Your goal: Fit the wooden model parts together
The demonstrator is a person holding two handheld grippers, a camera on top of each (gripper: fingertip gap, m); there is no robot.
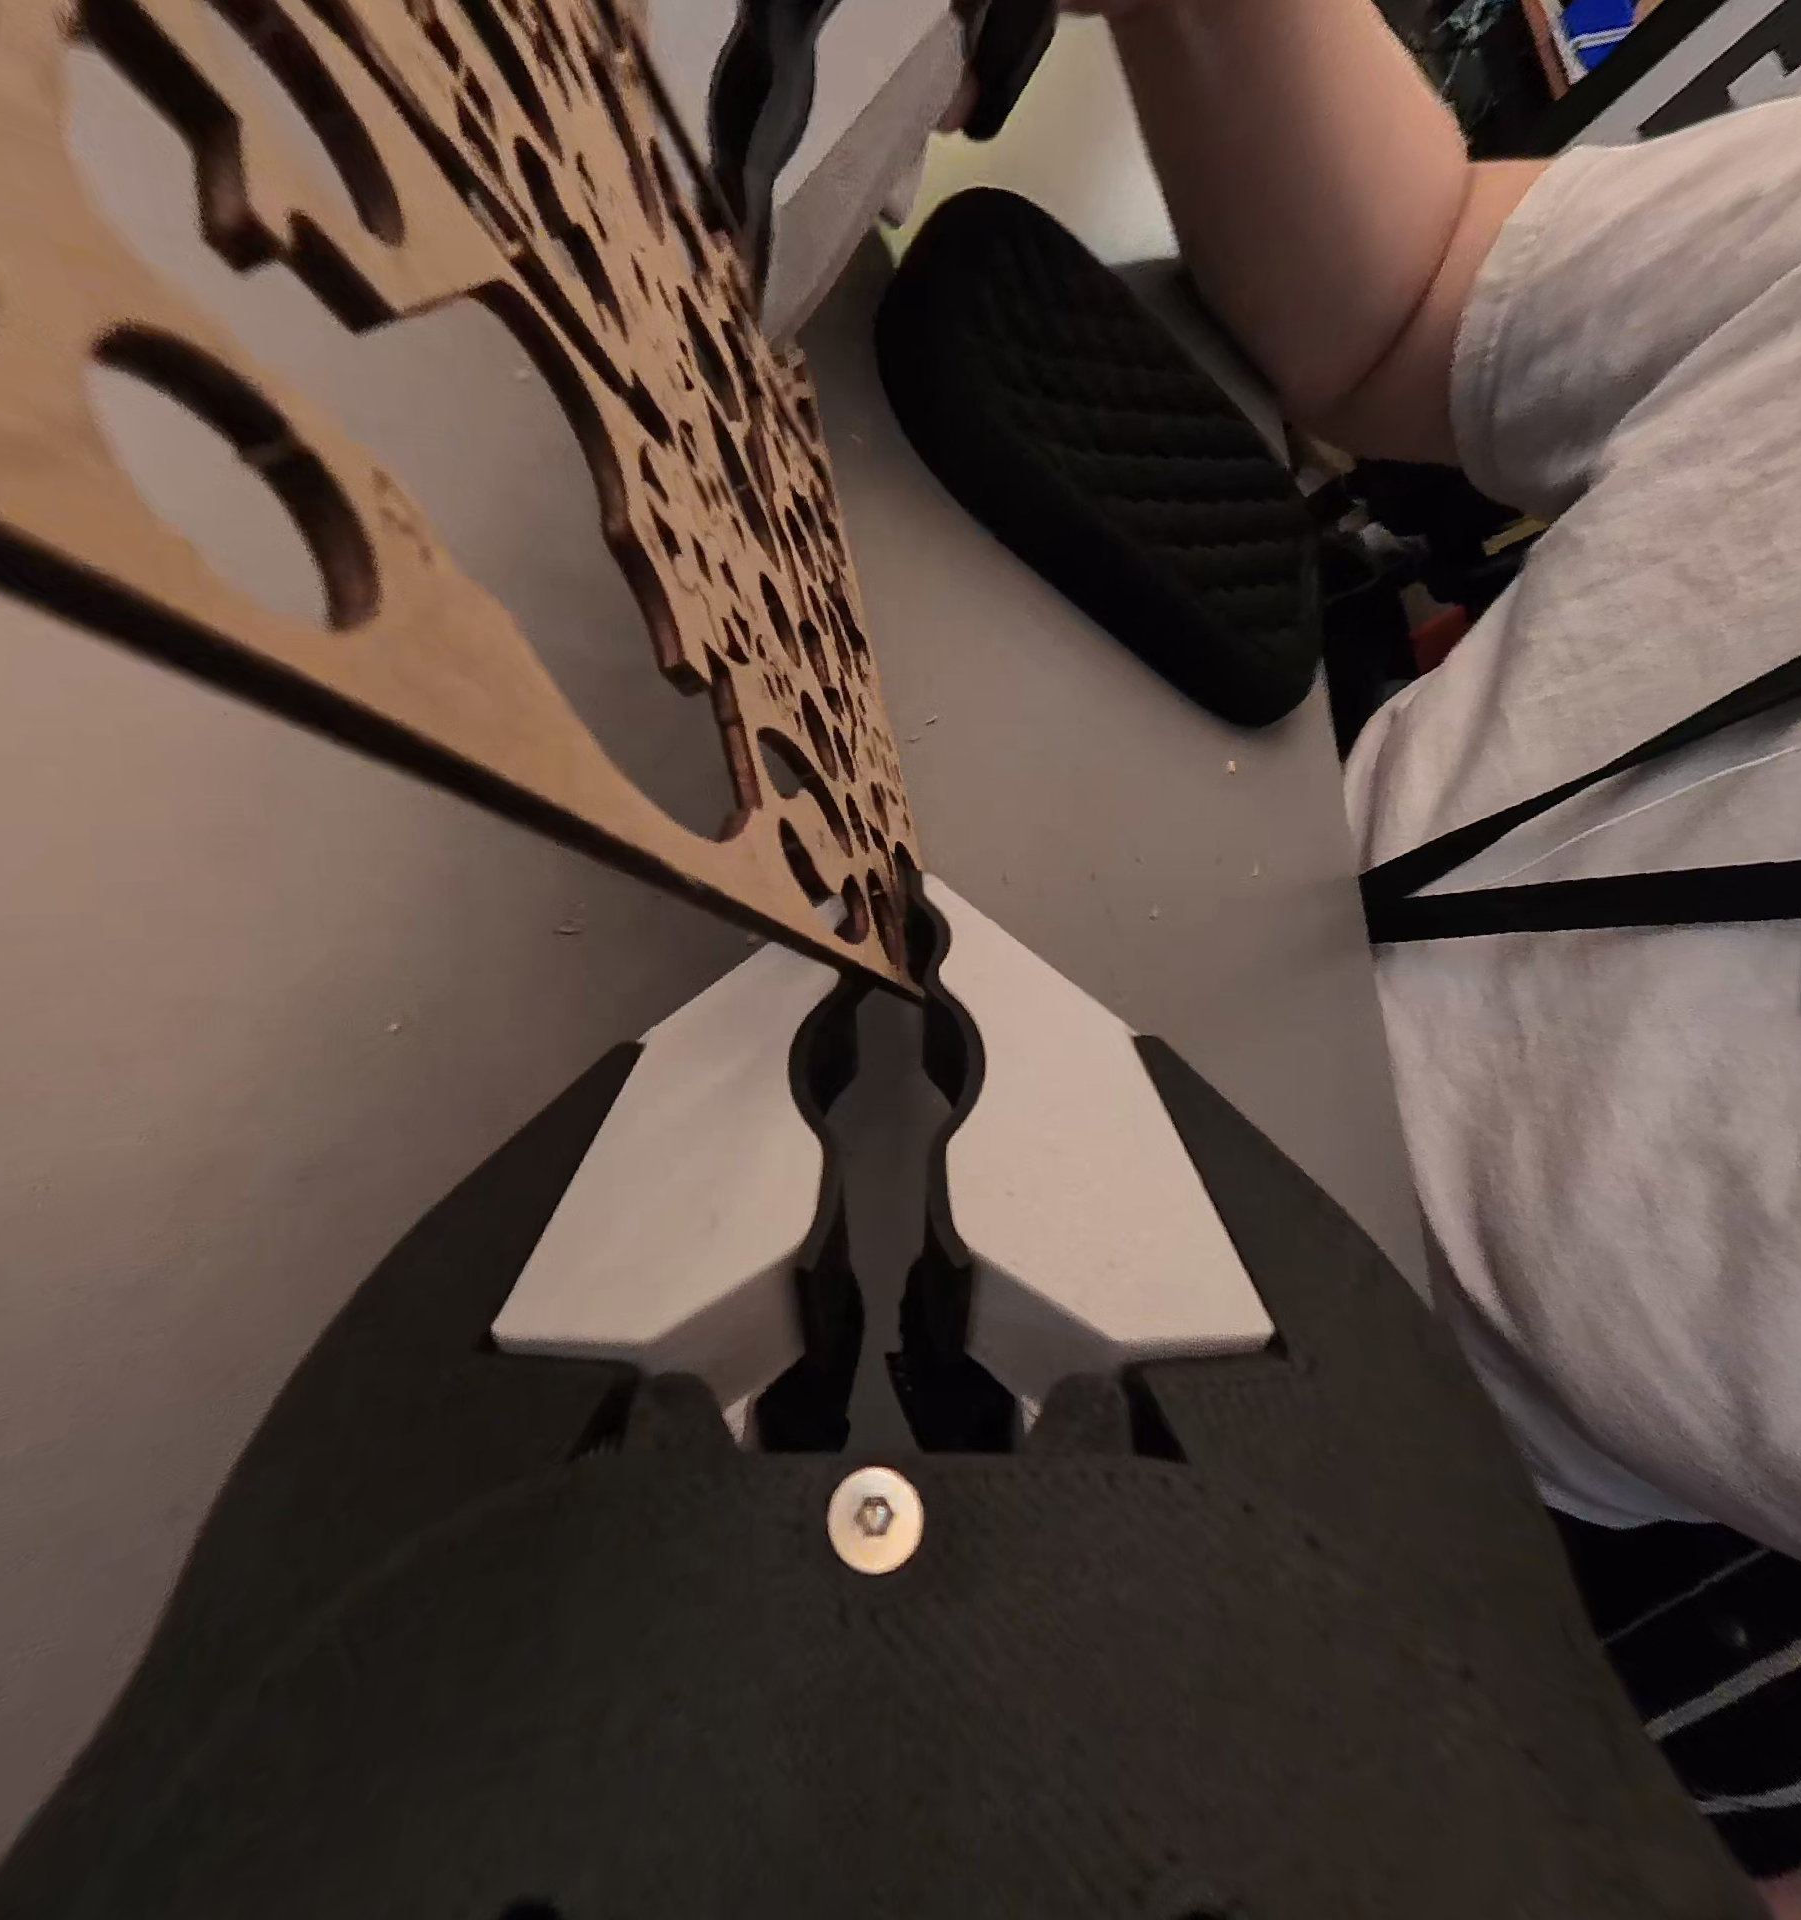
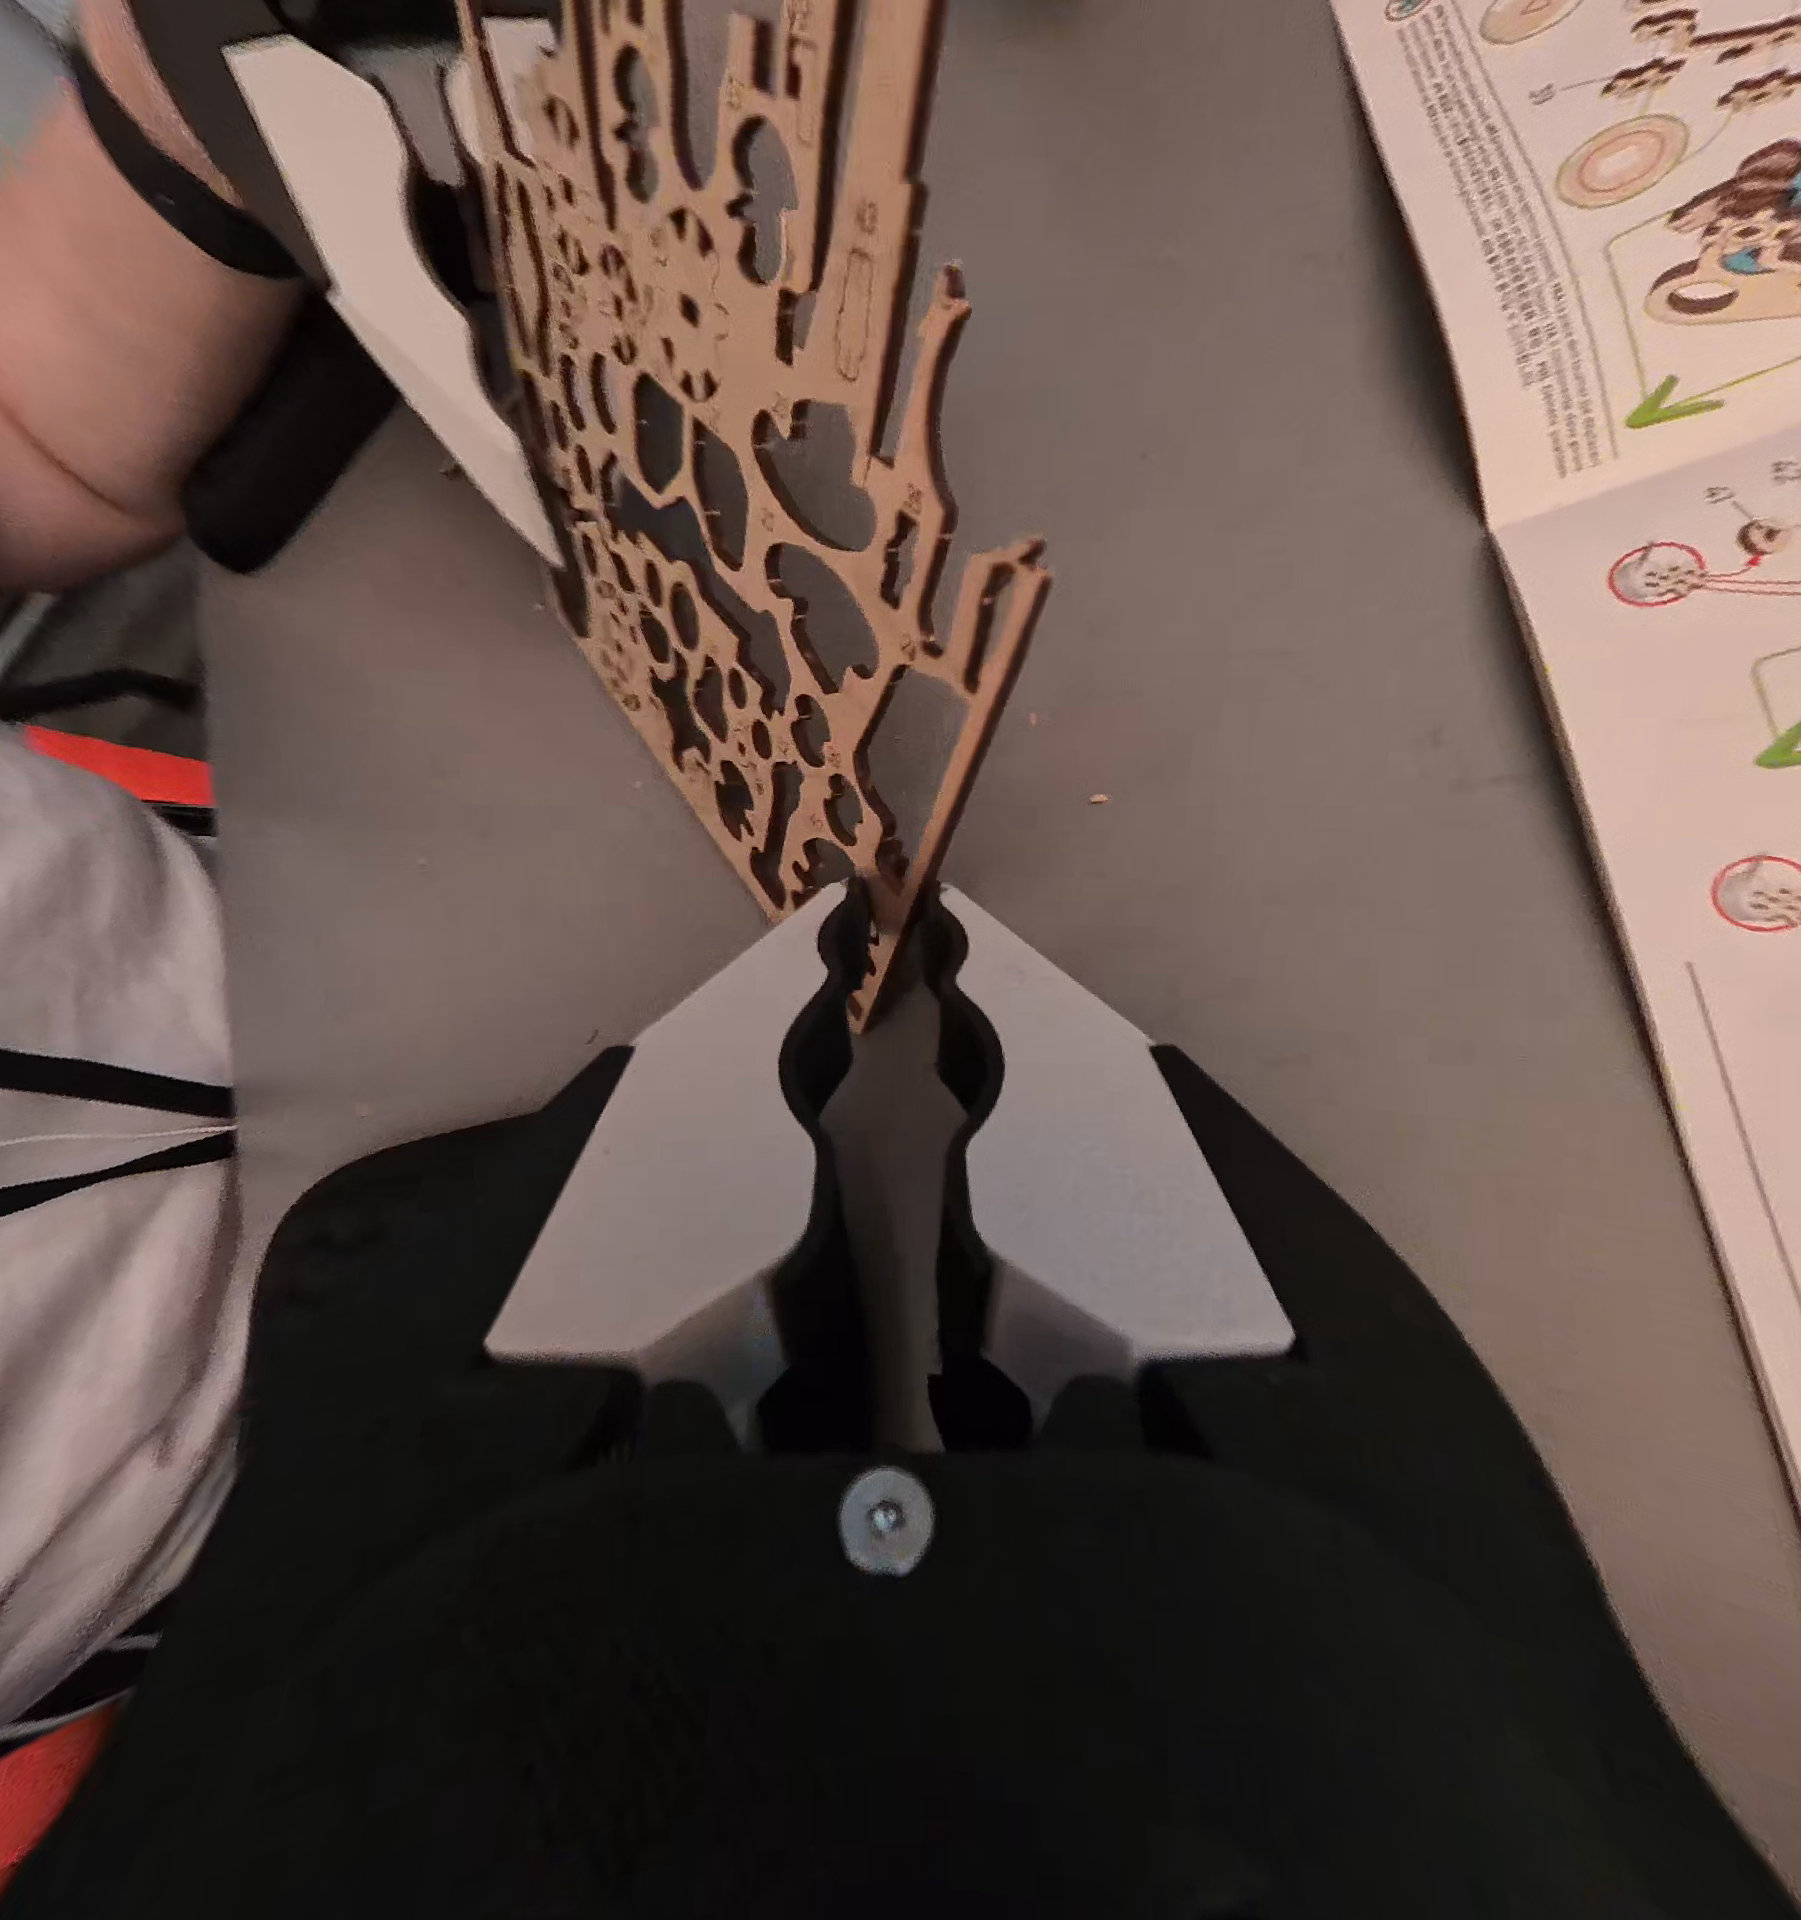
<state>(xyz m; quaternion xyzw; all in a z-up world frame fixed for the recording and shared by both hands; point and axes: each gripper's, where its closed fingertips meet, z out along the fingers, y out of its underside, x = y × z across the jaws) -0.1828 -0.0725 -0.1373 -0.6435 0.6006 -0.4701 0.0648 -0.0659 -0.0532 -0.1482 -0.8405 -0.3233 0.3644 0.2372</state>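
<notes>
A thin laser-cut wooden sheet with many cut-out holes is held up off the grey table between both grippers. My left gripper is shut on one corner of it. My right gripper is shut on another corner of the same sheet, which rises edge-on away from the camera. The right gripper also shows at the top of the left wrist view, at the sheet's far edge. The left gripper shows at the upper left of the right wrist view, beside the sheet.
An open instruction booklet lies on the table at the right. A black textured pouch lies near the table edge. The person's arm and white shirt are close by. Small wood crumbs dot the table. The grippers' ends are close to 12 centimeters from one another.
</notes>
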